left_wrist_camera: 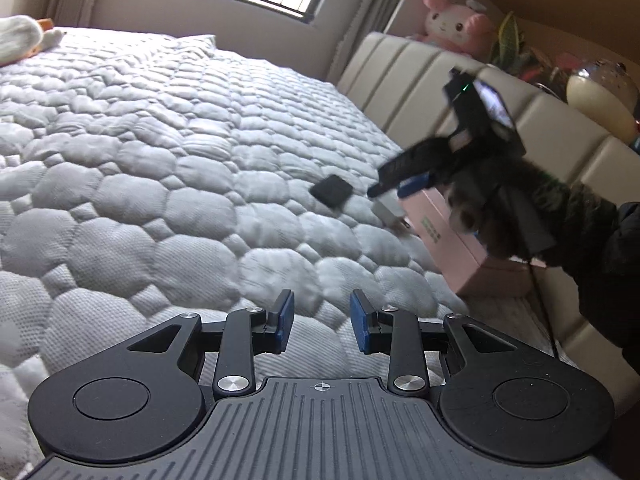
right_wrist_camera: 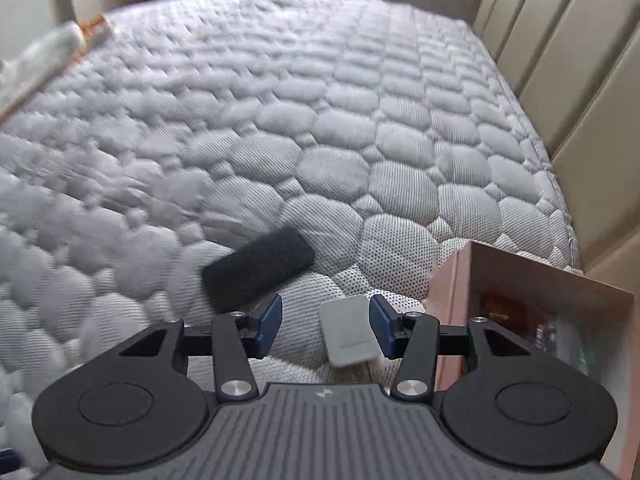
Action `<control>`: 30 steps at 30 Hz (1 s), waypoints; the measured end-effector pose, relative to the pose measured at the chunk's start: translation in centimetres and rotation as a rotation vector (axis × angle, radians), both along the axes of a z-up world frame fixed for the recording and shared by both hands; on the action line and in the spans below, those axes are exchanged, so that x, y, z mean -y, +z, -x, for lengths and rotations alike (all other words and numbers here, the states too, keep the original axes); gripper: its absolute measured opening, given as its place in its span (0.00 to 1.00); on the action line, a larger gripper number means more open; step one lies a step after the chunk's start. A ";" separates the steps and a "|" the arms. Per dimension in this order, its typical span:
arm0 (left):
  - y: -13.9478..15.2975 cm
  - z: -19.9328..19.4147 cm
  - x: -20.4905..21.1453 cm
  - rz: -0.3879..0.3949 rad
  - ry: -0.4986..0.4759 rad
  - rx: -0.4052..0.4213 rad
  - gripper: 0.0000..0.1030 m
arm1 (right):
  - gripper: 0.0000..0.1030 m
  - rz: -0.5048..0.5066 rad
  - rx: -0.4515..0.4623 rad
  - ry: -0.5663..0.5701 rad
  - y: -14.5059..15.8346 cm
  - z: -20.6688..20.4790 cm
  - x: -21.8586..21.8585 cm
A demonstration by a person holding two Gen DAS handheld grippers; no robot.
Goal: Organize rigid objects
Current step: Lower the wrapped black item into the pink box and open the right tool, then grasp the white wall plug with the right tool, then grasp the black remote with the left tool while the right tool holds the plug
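Observation:
A flat black rectangular pad (left_wrist_camera: 331, 192) (right_wrist_camera: 258, 270) lies on the quilted grey mattress (left_wrist_camera: 160, 160). Beside it is a small white charger block (left_wrist_camera: 388, 212) (right_wrist_camera: 348, 330), close to an open pink box (left_wrist_camera: 468, 256) (right_wrist_camera: 520, 308) at the mattress edge. My right gripper (left_wrist_camera: 394, 188) (right_wrist_camera: 324, 312) points steeply down just above the charger. Its jaws stand apart, and the charger shows between them near the right pad, not pressed. My left gripper (left_wrist_camera: 322, 308) hovers open over bare mattress, well short of these objects, with nothing between its fingers.
A beige padded headboard (left_wrist_camera: 440, 76) (right_wrist_camera: 560, 80) runs along the right side. A pink plush toy (left_wrist_camera: 456, 20), plants and a round lamp (left_wrist_camera: 600, 96) sit on the ledge behind it. A white plush toy (left_wrist_camera: 20, 40) (right_wrist_camera: 48, 60) lies at the far left.

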State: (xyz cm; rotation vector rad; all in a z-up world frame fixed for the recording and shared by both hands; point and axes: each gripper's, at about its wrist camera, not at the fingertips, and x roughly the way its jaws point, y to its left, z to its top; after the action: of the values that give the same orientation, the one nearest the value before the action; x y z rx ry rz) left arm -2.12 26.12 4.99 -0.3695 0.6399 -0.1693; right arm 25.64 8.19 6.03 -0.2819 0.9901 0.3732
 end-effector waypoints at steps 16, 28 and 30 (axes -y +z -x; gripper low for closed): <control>-0.1 -1.9 2.4 -0.030 -0.037 -0.033 0.32 | 0.31 -0.100 0.059 0.150 3.0 12.2 6.0; 0.4 -6.5 8.4 -0.183 -0.162 -0.020 0.32 | 0.31 -0.092 0.182 -0.073 -0.2 22.8 18.3; 0.5 -8.5 9.3 -0.276 -0.190 0.011 0.32 | 0.31 -0.149 0.164 -0.100 -0.8 23.0 19.7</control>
State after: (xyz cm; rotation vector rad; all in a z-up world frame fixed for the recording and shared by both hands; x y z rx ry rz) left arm 6.36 16.82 5.50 -0.0413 0.6778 -0.2602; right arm 2.59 -11.54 5.24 -0.1258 0.8075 0.3255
